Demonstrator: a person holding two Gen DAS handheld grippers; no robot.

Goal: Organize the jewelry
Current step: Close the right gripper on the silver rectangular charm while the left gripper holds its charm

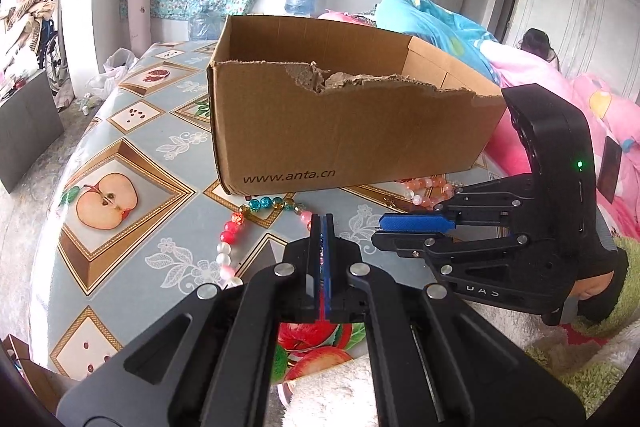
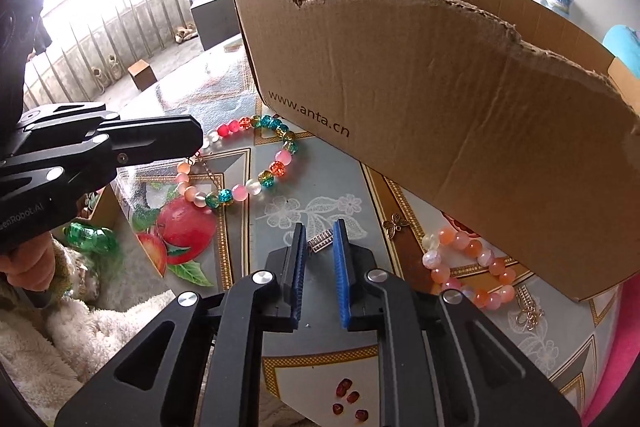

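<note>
Right tongs (image 2: 320,251) straddle a silver clasp (image 2: 320,239); cardboard box (image 2: 460,115) beyond.

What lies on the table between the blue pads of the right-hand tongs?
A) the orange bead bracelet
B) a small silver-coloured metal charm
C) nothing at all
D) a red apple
B: a small silver-coloured metal charm sits between the tips of the right tongs, while the orange bead bracelet lies off to the side by the torn brown cardboard box.
</note>
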